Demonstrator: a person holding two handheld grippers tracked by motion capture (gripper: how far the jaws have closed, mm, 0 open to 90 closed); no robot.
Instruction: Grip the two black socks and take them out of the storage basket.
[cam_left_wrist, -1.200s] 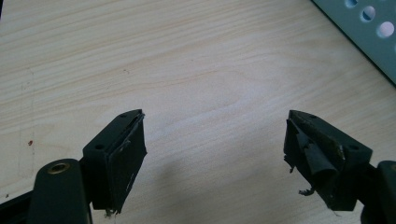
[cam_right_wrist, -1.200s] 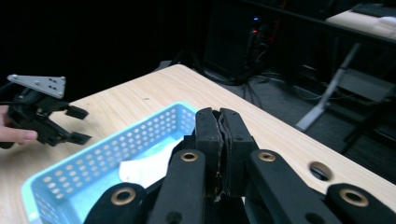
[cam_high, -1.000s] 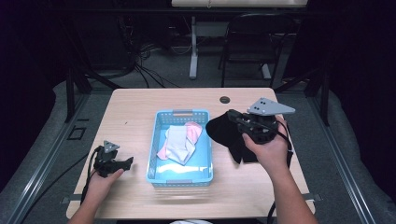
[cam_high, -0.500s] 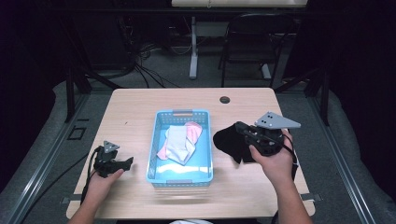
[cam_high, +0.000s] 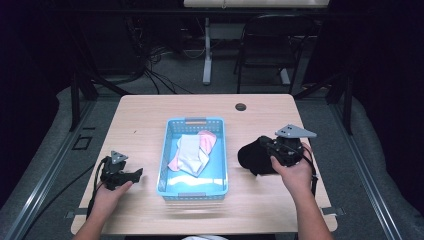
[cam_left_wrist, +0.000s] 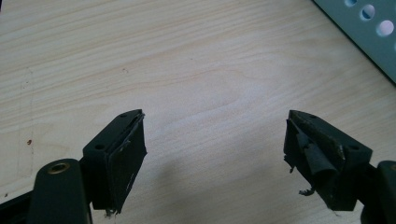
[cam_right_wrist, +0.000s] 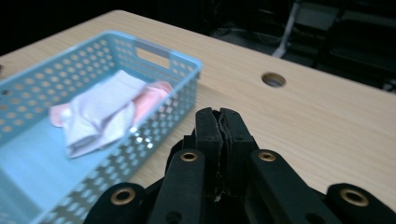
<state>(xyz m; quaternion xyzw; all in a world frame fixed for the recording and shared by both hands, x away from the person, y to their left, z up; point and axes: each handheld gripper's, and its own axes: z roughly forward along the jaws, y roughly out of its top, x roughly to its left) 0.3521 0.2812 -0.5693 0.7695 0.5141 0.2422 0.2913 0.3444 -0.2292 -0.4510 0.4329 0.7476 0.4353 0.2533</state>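
High view shows the right gripper (cam_high: 267, 152) with jaws pinched on a black cloth (cam_high: 252, 156) at 3 o'clock of the basket (cam_high: 172, 180), low over the worktop (cam_high: 150, 112), likely for setting down; left gripper (cam_high: 132, 173) jaws wide, idle

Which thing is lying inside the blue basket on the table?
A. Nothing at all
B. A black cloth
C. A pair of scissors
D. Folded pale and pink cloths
D: the high view shows folded pale and pink cloths lying inside the blue basket, and the right gripper view shows them there as well, while the black cloth lies outside it at the right gripper.
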